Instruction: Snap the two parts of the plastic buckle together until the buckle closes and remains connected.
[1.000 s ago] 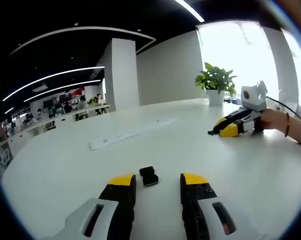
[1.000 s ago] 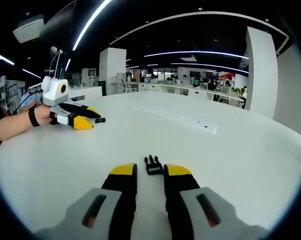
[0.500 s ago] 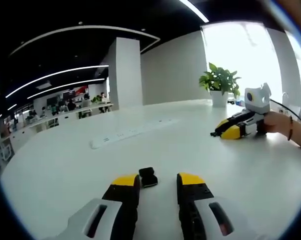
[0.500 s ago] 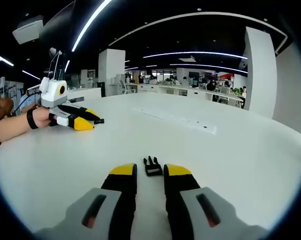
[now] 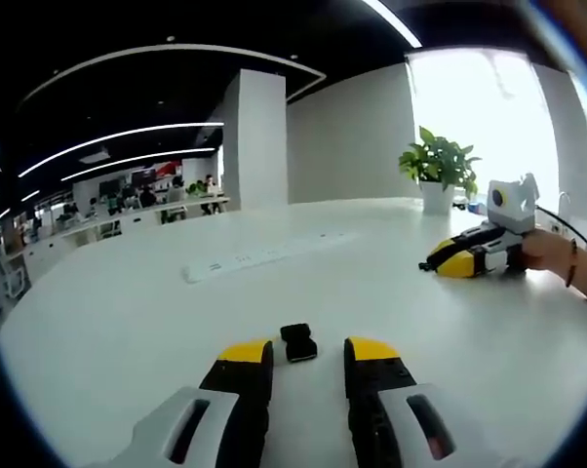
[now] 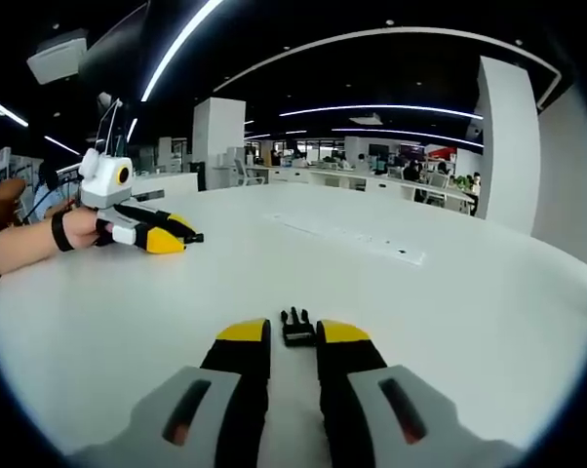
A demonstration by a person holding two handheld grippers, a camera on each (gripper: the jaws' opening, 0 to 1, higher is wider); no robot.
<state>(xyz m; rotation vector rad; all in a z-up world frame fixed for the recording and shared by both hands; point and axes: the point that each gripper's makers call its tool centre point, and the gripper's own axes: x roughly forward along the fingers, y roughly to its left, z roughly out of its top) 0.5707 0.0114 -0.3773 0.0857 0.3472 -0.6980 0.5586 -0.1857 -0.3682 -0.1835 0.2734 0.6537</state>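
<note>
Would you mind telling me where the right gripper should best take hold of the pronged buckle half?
Probably across the flat body of the pronged buckle half, coming straight ahead and low along the table. It lies flat just beyond the open right gripper, prongs pointing away, so they stay free for mating.

White table [image 5: 128, 312], potted plant [image 5: 442, 166], bright window [image 5: 489, 107], ceiling light strips [image 6: 391, 105]
</note>
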